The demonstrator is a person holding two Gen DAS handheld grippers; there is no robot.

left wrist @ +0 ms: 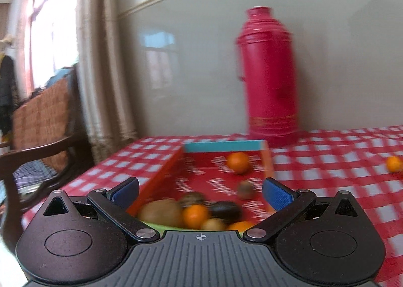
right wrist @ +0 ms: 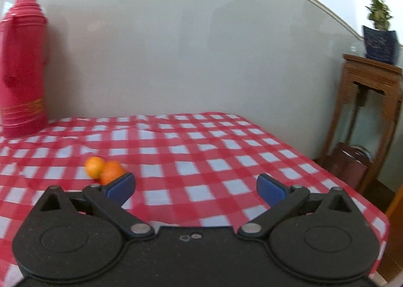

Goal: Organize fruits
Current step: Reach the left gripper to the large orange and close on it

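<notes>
Red tray [left wrist: 267, 161] holds mixed fruits [left wrist: 194, 214] before our left claw [left wrist: 200, 190], jaws apart; our right claw [right wrist: 195, 186], jaws apart, faces two oranges [right wrist: 105, 169] on the checked surface [right wrist: 226, 156].

a red thermos [left wrist: 268, 77] stood at the desk's [right wrist: 201, 140] far edge against the wall. at nine o'clock sat a wooden chair [left wrist: 42, 120] beside curtains [left wrist: 100, 55]; at three o'clock, a potted plant [right wrist: 380, 32] topped a wooden stand [right wrist: 370, 100].

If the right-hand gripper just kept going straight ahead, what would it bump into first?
Probably nothing soon: ahead of the open right gripper lies only bare checkered tablecloth, then the grey wall. The two oranges sit off to its left, out of that line. Depth is hard to judge.
</notes>
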